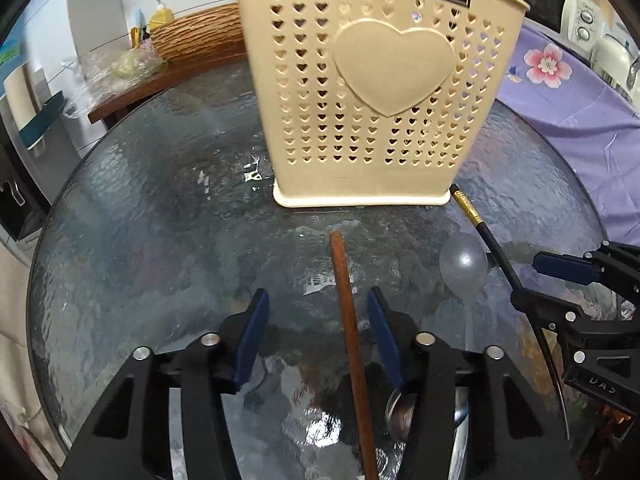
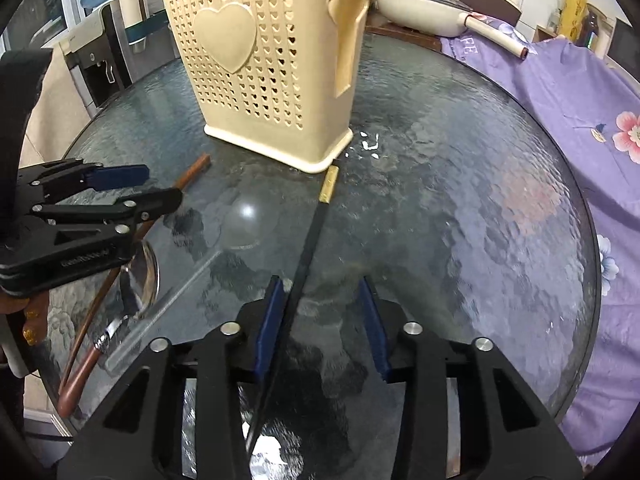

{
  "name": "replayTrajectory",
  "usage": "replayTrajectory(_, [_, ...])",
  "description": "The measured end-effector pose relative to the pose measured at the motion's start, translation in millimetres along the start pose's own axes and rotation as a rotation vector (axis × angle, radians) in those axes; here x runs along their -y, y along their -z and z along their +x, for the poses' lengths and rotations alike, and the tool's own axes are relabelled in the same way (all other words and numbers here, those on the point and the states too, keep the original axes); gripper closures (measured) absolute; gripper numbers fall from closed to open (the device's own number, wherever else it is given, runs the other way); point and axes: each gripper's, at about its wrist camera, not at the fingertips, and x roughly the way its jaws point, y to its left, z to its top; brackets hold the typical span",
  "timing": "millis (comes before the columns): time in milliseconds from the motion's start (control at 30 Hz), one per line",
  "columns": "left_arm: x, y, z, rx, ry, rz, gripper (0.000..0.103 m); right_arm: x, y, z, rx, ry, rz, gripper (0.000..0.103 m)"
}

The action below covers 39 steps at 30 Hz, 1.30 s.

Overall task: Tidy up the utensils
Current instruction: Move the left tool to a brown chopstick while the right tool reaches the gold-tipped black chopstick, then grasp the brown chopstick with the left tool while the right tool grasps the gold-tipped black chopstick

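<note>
two chopsticks (image 1: 351, 340), two spoons (image 2: 138, 276), one holder (image 1: 376, 92), two spread grippers (image 1: 316, 336).

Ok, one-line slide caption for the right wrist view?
Open right gripper straddling a black chopstick on the glass table, its gold tip by the beige utensil holder.

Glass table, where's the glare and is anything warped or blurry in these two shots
Left wrist view: bright glare on the glass table beside the utensil basket, whose sides bow from fisheye distortion; its logo reads mirrored. Right wrist view: white glints by the basket's corner, a highlight on the clear spoon, and the black chopstick looks sharp.
</note>
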Motion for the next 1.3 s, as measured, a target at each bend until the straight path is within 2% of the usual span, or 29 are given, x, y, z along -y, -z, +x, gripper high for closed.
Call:
replayTrajectory(267, [1,-8,4,-0.014,-0.001,0.011,0.066,-4,-22,13,-0.013,-0.011,-0.006,0.071])
replayTrajectory(600, [5,-17,9,-0.022,0.004,0.016,0.070,-8,-43,27,-0.009,-0.004,-0.003,0.081])
replayTrajectory(700, [5,-18,9,-0.018,-0.001,0.010,0.081,-10,-44,27,-0.005,-0.005,-0.024,0.088])
replayTrajectory(767, [4,-18,9,-0.016,-0.005,0.011,0.088,-11,-44,28,-0.005,0.000,-0.035,0.088])
replayTrajectory(867, [3,-17,9,-0.012,-0.011,0.010,0.093,-11,-41,27,-0.004,-0.002,-0.037,0.089])
replayTrajectory(1300, [-2,-16,9,-0.003,-0.011,-0.018,0.096,2,-31,21,0.010,-0.031,-0.002,0.094])
